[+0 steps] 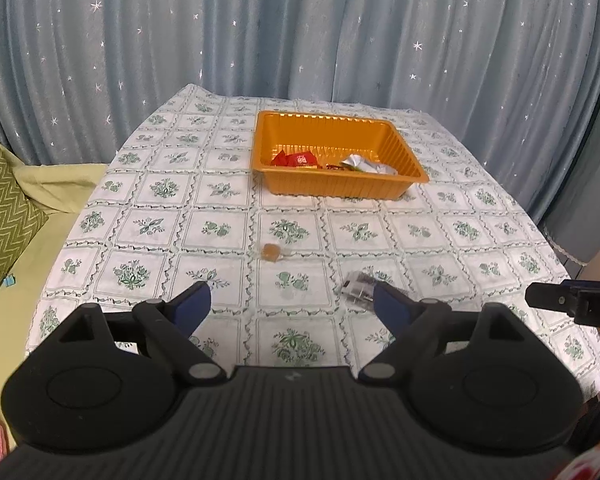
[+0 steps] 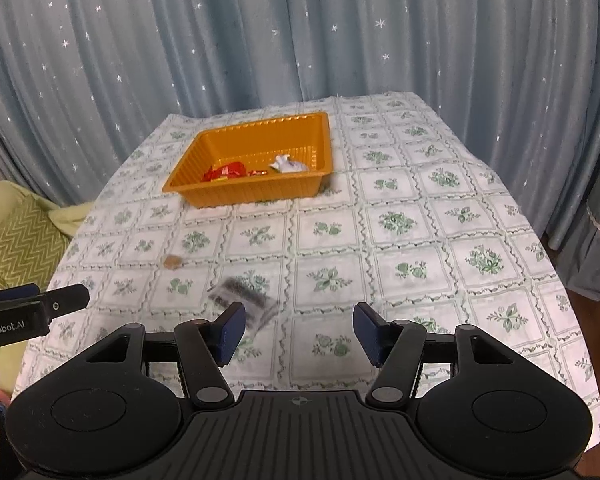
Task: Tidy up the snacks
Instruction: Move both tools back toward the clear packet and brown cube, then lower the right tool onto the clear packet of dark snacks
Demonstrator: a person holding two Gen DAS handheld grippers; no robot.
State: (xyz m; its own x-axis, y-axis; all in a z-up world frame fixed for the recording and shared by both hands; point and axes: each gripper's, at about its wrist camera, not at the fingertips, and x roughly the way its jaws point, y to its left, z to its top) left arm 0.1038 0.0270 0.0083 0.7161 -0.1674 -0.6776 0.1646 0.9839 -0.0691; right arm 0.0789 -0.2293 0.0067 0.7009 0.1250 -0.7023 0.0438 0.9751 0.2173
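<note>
Sorting partly done: red packets and silver wrapper already in tray, far centre. Left on cloth: brown candy, near centre; clear packet, just right. Left gripper spread wide, nothing between. Right gripper part-spread, nothing gripped, packet beside its left finger.

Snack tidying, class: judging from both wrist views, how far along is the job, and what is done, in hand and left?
Done: red wrappers and a silver wrapper already lie in the orange tray. In hand: nothing; the left claw and right claw are both open and empty. Left: a small brown candy and a clear dark-printed packet on the tablecloth.
</note>
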